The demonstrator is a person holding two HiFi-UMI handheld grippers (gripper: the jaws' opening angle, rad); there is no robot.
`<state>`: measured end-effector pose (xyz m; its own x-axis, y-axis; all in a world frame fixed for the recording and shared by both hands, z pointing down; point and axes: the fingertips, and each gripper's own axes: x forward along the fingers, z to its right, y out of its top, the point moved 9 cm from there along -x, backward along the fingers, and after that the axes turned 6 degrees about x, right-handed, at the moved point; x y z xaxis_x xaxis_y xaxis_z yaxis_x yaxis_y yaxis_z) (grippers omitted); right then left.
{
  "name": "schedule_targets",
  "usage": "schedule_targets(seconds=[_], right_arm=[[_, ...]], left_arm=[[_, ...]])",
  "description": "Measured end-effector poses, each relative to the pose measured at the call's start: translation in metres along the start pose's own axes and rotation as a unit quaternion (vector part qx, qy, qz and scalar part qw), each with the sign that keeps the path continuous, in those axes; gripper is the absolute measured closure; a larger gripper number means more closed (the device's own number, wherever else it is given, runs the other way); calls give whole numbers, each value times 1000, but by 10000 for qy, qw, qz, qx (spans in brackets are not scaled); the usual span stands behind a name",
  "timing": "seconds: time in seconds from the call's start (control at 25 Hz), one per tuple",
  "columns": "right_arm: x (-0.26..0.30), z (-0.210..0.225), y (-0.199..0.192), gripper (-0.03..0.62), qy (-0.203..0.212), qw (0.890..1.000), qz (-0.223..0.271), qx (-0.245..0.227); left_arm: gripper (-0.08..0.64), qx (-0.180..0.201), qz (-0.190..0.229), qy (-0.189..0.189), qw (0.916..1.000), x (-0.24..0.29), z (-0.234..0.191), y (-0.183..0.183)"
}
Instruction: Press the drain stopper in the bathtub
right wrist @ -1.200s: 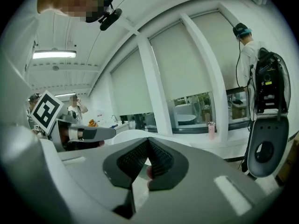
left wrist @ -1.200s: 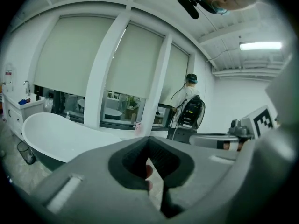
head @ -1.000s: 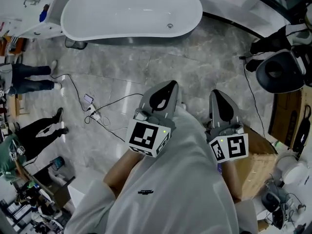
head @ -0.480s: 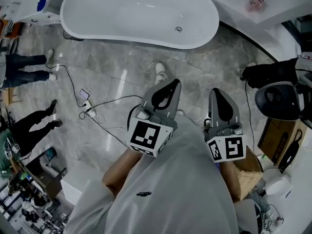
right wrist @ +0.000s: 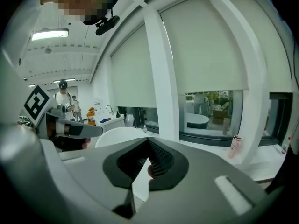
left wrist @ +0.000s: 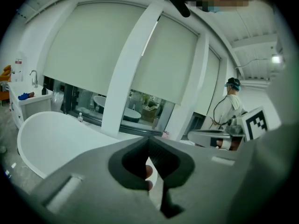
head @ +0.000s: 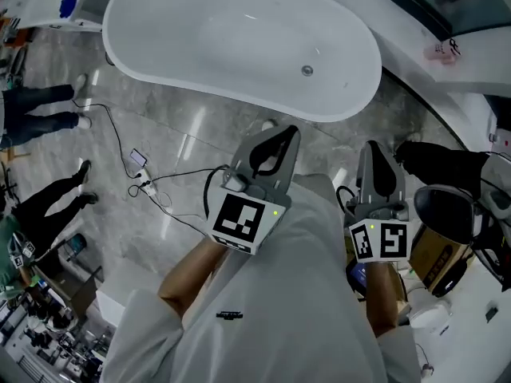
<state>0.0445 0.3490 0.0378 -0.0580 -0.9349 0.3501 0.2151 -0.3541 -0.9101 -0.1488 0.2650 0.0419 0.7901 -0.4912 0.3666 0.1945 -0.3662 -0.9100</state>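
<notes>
Both grippers are held close to the body, well apart from the tub.

- **Left gripper** [head: 275, 138]: jaws closed tip to tip, nothing between them.
- **Right gripper** [head: 377, 154]: likewise clenched and empty.
- **Bathtub** [head: 200, 42]: lies ahead across the grey floor [head: 160, 126].
- **Drain stopper** [head: 307, 70]: small and round on the tub bottom near its right end, not yet pressed.

Risks, as I judge them:
- The stopper is a small target on a slick curved bottom, so a tip coming in slanted may skid off.
- Reaching over the rim could knock a gripper against it.
- A loose cable [head: 172, 174] lies left of the feet and could trip the person.
</notes>
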Motion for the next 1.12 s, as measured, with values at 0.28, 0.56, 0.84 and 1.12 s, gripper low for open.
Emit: schedule_targets(seconds=[0.28, 0.56, 0.84, 1.12], right_arm=[[84, 21, 18, 598, 556, 9965, -615, -134], [173, 73, 29, 592, 1406, 9830, -968, -670], [256, 113, 29, 592, 2271, 9519, -1404, -1503], [323, 136, -21, 591, 2551, 9395, -1751, -1467]], left_arm=[[560, -205, -215, 114, 9995, 51, -35, 7], [560, -425, -525, 791, 9946, 128, -54, 5], [560, -784, -669, 1437, 9842, 191, -68, -2], [560, -1268, -1007, 1704, 9720, 235, -95, -52]])
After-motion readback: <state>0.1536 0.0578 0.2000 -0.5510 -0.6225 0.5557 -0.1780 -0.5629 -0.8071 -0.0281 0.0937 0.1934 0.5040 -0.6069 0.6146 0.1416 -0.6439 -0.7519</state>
